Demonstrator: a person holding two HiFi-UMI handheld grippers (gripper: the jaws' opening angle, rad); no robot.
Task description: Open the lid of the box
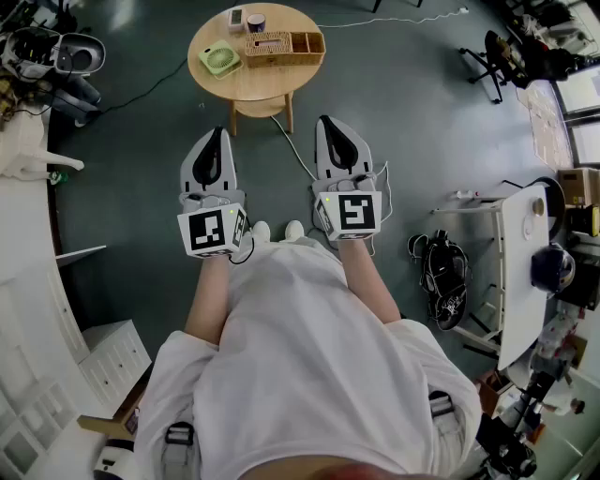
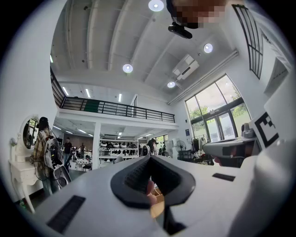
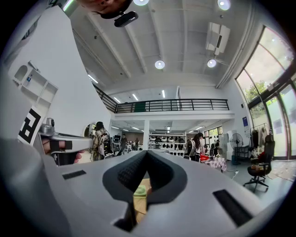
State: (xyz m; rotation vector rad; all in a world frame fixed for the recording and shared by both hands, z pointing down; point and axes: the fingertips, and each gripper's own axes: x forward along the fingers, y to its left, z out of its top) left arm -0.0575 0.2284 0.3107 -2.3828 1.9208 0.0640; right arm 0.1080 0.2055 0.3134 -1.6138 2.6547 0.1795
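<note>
A woven wooden box (image 1: 284,49) sits on the round wooden table (image 1: 246,86) at the far end of the head view; its left part is covered and its right part shows open compartments. My left gripper (image 1: 217,138) and right gripper (image 1: 333,127) hang side by side over the floor, well short of the table, and both point toward it. In both, the jaws stand together with nothing held. In the left gripper view the left gripper (image 2: 150,159) shows only a sliver of wood through the jaw notch. In the right gripper view the right gripper (image 3: 147,155) frames a sliver of the green fan (image 3: 140,190).
A small green fan (image 1: 220,61), a purple cup (image 1: 256,21) and a white device (image 1: 236,17) share the table. A cable (image 1: 298,155) runs across the floor between the grippers. A white desk (image 1: 518,272) and a dark bag (image 1: 443,277) stand right, white cabinets (image 1: 37,281) left.
</note>
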